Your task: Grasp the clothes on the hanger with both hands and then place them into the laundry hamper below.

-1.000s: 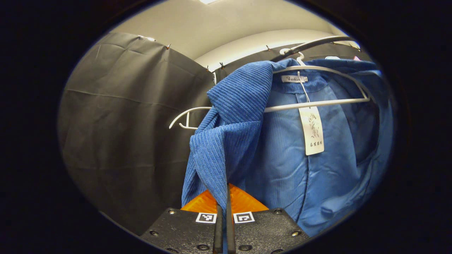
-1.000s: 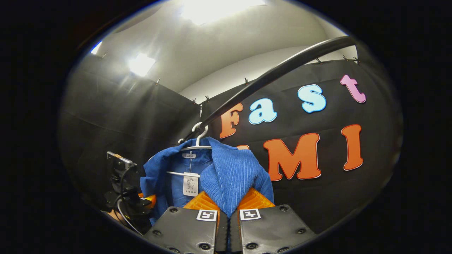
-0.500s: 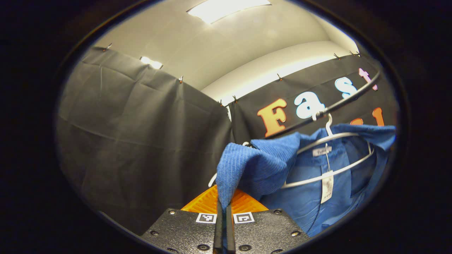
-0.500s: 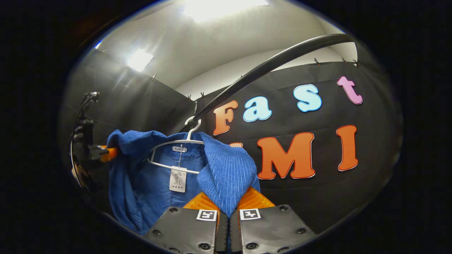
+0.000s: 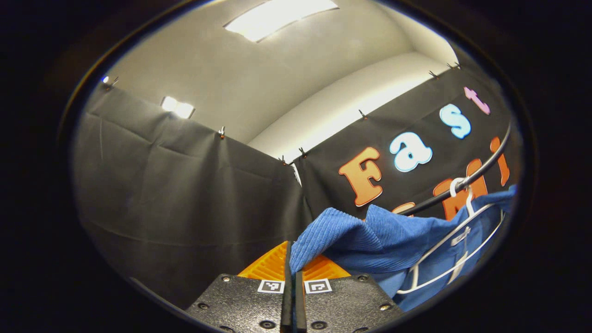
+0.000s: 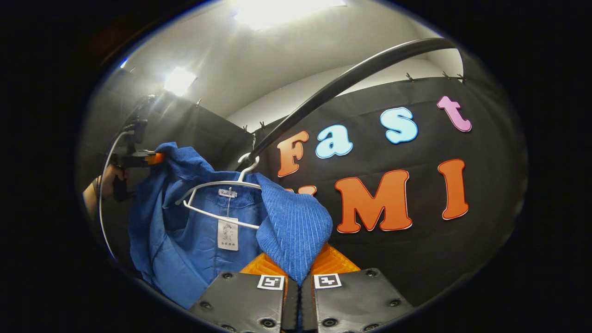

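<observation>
The left gripper (image 5: 291,277) is pressed together, pinching a ribbed fold of the blue garment (image 5: 370,238), which extends toward 3 o'clock to the white hanger (image 5: 455,256). The right gripper (image 6: 298,282) is pinched on the opposite shoulder fold at 12 o'clock. The hanger hook sits on the black rail (image 6: 342,85).
</observation>
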The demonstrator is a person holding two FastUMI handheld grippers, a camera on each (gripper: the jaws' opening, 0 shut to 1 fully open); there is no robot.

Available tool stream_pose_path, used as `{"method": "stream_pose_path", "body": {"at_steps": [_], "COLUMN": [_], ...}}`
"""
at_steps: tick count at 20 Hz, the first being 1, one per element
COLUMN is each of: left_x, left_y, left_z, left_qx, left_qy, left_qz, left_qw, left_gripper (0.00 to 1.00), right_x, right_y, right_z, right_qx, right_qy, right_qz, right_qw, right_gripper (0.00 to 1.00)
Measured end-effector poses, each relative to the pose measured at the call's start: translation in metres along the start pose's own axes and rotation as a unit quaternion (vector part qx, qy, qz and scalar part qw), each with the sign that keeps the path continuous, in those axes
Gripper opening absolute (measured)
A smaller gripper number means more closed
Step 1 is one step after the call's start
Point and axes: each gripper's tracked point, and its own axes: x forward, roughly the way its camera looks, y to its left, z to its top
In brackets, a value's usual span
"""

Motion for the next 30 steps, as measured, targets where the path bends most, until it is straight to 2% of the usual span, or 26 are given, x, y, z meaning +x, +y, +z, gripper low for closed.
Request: {"method": "stream_pose_path", "body": {"at_steps": [2, 3, 5, 9, 10, 14, 18, 21, 24, 25, 26, 29, 30], "left_x": [0.02, 0.03, 0.036, 0.017, 0.011, -0.02, -0.058, -0.076, -0.089, -0.091, -0.092, -0.092, -0.093], "left_y": [-0.003, -0.006, -0.021, -0.047, -0.056, -0.123, -0.154, -0.151, -0.139, -0.132, -0.124, -0.123, -0.124], "left_z": [-0.018, -0.038, -0.084, -0.159, -0.18, -0.223, -0.235, -0.233, -0.215, -0.208, -0.202, -0.191, -0.189], "left_qx": [0.03, 0.028, 0.002, -0.038, -0.047, -0.131, -0.165, -0.169, -0.166, -0.158, -0.151, -0.144, -0.145], "left_qy": [0.007, 0.022, 0.065, 0.115, 0.131, 0.161, 0.165, 0.167, 0.154, 0.145, 0.135, 0.128, 0.127], "left_qz": [-0.002, -0.003, -0.017, -0.03, -0.034, -0.103, -0.127, -0.133, -0.129, -0.122, -0.117, -0.116, -0.117], "left_qw": [1.0, 0.999, 0.998, 0.992, 0.99, 0.973, 0.964, 0.962, 0.966, 0.969, 0.972, 0.974, 0.974], "left_gripper": [0.02, 0.02, 0.01, 0.05, 0.03, 0.02, 0.05, 0.03, 0.03, 0.0, 0.02, 0.02, 0.01], "right_x": [-0.003, -0.004, -0.008, -0.009, -0.01, -0.012, -0.01, -0.004, 0.008, 0.01, 0.012, 0.014, 0.013], "right_y": [-0.001, 0.0, 0.0, 0.007, 0.008, 0.006, -0.006, -0.024, -0.06, -0.071, -0.084, -0.112, -0.119], "right_z": [0.001, 0.001, 0.002, 0.003, 0.003, -0.004, -0.011, -0.009, 0.002, 0.001, -0.002, -0.019, -0.027], "right_qx": [0.0, 0.002, 0.001, -0.02, -0.026, -0.024, -0.014, -0.017, -0.023, -0.029, -0.034, -0.023, -0.013], "right_qy": [0.001, 0.001, 0.002, 0.004, 0.004, 0.013, 0.022, 0.026, 0.01, 0.012, 0.018, 0.042, 0.049], "right_qz": [-0.001, 0.0, -0.001, 0.002, 0.003, -0.006, -0.028, -0.052, -0.106, -0.121, -0.138, -0.164, -0.168], "right_qw": [1.0, 1.0, 1.0, 1.0, 1.0, 1.0, 0.999, 0.998, 0.994, 0.992, 0.99, 0.985, 0.984], "right_gripper": [0.1, 0.1, 0.1, 0.1, 0.1, 0.1, 0.1, 0.1, 0.1, 0.05, 0.1, 0.1, 0.05]}}
